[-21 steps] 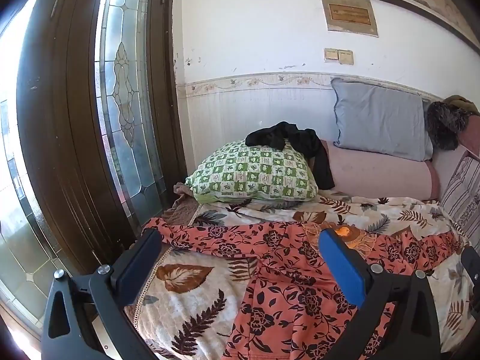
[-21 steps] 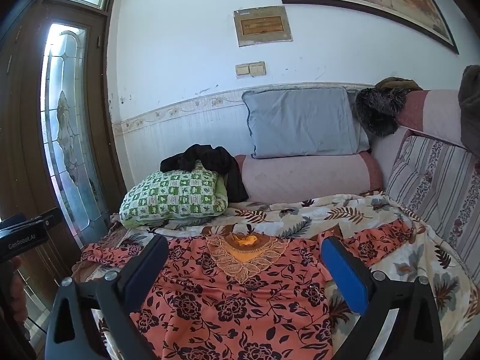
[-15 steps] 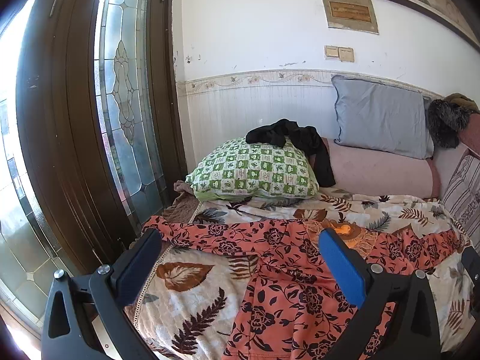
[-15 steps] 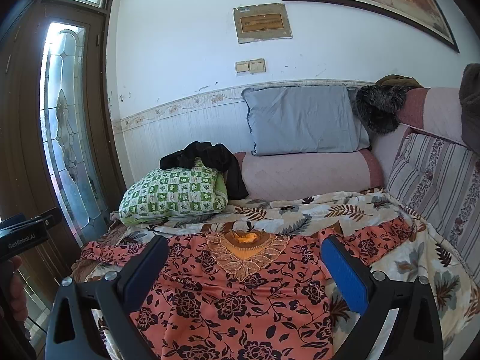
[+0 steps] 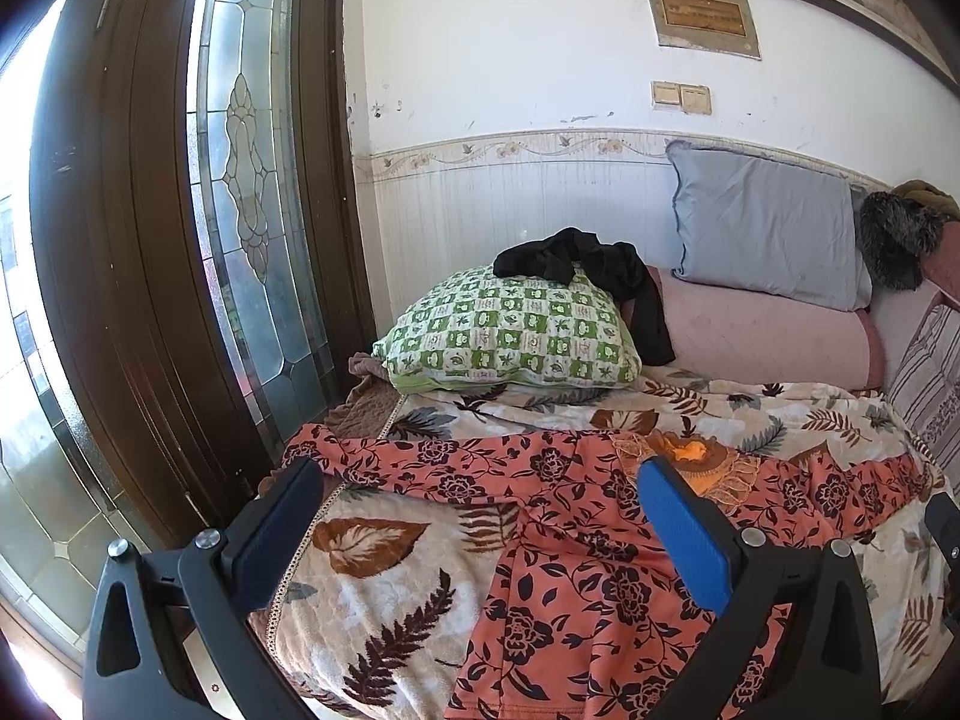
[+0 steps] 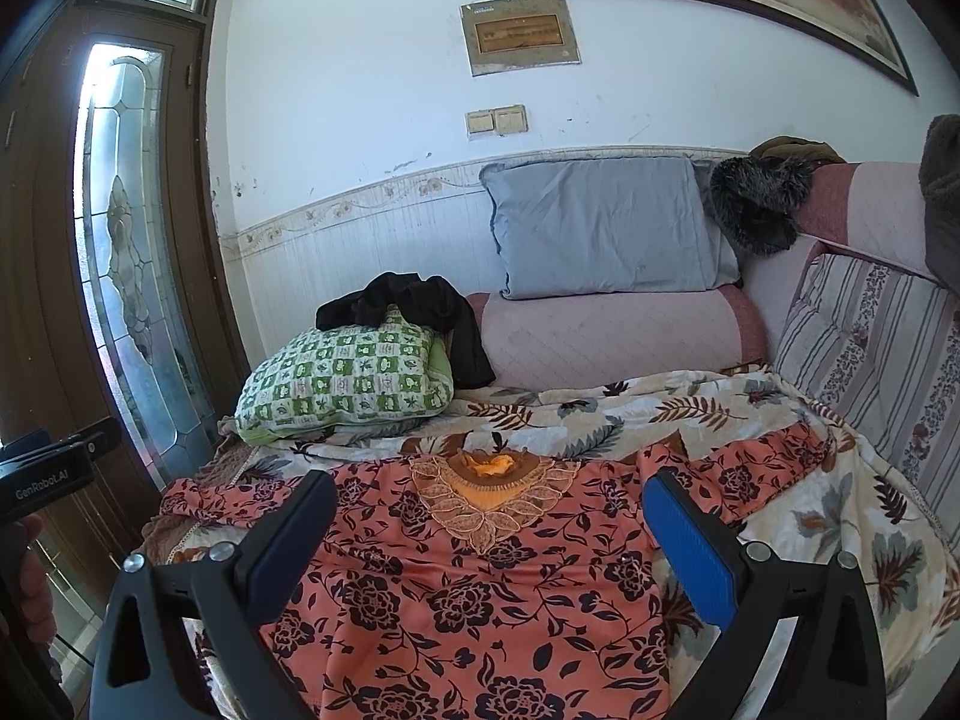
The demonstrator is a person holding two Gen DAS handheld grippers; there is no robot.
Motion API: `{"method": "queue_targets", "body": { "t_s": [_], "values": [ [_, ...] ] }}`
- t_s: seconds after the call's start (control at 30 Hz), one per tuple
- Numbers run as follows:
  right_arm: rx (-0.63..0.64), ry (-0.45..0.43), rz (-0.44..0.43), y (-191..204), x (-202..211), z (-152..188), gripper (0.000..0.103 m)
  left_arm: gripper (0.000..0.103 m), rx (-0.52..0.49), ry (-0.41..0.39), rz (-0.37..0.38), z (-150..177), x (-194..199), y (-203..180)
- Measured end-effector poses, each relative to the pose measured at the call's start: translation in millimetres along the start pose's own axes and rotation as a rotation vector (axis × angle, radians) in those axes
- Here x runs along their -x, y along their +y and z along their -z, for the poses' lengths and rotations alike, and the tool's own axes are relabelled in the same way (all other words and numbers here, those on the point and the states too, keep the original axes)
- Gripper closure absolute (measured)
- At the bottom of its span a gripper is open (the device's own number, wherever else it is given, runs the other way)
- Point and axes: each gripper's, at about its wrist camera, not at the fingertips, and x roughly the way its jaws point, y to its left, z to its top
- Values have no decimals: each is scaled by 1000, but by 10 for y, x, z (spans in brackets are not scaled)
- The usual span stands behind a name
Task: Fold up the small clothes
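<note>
An orange blouse with dark flowers [image 6: 480,588] lies spread flat on the leaf-print blanket [image 6: 600,414], its embroidered neckline [image 6: 489,495] toward the wall. In the left wrist view the blouse [image 5: 576,546] has its left sleeve [image 5: 390,459] stretched toward the door. My left gripper [image 5: 480,474] is open and empty, above the blouse's left side. My right gripper [image 6: 489,495] is open and empty, above the blouse's middle. The left gripper's body [image 6: 48,468] shows at the left edge of the right wrist view.
A green checked pillow [image 5: 510,333] with a black garment [image 5: 600,270] on it lies at the back left. A grey pillow [image 6: 606,228] rests on a pink bolster [image 6: 618,339]. A striped cushion [image 6: 870,354] stands at the right. A dark wooden door [image 5: 150,240] is close on the left.
Both views have shifted slightly, as both grippers have moved a little over the blouse. The blouse has not moved and both grippers stay open.
</note>
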Motion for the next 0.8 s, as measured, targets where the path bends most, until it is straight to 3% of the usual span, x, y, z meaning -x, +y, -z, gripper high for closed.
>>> {"method": "queue_targets", "body": {
  "t_s": [0.8],
  "values": [
    [6, -23, -12, -16, -15, 23, 0, 0, 17, 5, -10, -6, -7, 85]
  ]
}}
